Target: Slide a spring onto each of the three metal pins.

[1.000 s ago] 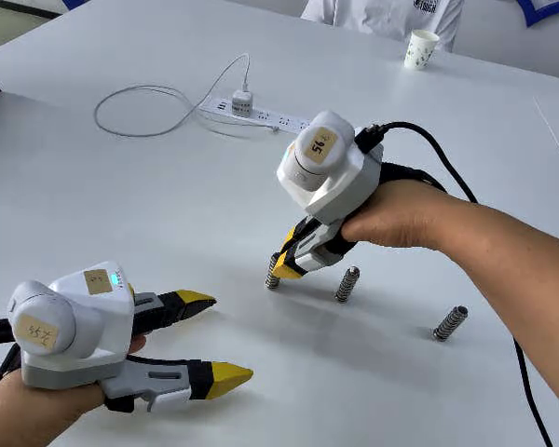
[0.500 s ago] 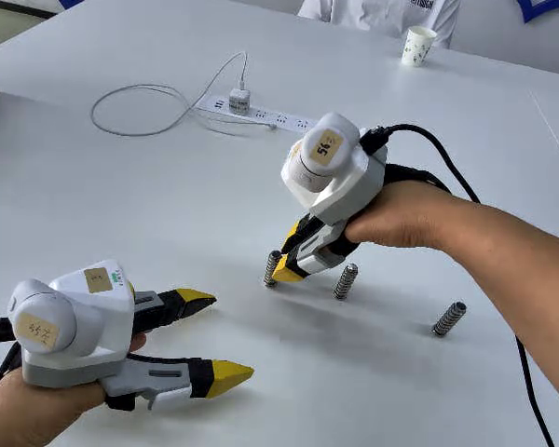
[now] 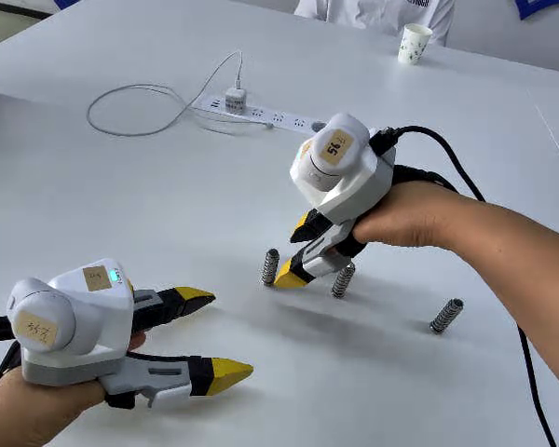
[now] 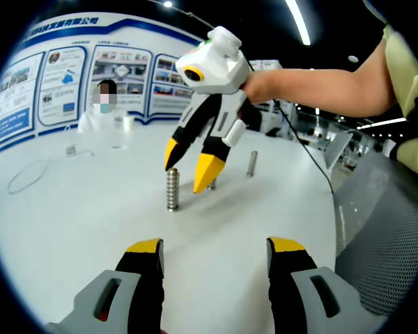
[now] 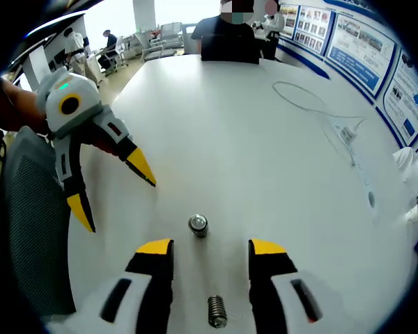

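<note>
With right claw (image 5: 209,248) and left claw (image 4: 216,245) both spread empty, best pinch the light, bouncy spring (image 5: 198,224) just ahead of the right gently, mid-coil.

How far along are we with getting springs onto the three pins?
Looks done: three springs stand on the table, the left spring, middle spring and right spring, the last leaning. In hand: nothing; the right tool is open beside the left and middle springs, the left tool open, apart. Left: confirm each is seated; what is inside the coils is hidden.
</note>
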Motion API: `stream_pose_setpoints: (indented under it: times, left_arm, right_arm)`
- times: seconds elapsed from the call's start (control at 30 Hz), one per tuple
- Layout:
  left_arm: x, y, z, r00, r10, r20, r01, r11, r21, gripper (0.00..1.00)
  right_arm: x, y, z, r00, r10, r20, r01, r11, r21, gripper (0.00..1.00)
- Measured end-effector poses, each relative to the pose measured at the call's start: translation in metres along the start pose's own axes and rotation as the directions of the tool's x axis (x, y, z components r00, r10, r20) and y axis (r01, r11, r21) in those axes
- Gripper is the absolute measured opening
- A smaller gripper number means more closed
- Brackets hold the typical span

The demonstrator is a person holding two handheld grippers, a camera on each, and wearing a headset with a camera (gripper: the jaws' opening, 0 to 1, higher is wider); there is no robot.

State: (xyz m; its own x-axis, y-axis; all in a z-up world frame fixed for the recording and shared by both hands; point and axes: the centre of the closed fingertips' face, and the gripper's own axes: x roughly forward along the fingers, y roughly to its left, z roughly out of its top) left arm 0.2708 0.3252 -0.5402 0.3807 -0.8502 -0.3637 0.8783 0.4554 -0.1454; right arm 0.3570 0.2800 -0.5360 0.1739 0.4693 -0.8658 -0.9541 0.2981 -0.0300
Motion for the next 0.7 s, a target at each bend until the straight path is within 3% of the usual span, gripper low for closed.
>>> stream_pose_setpoints:
  times: [0.7]
  left_arm:
    - [0.0,-0.001,0.002,1.0,0.001,-0.001,-0.001,1.0,0.005,0.61]
  right_arm:
    - [-0.007,-0.01,-0.012,0.998,-0.053,0.036,0.052,0.998,0.033,0.67]
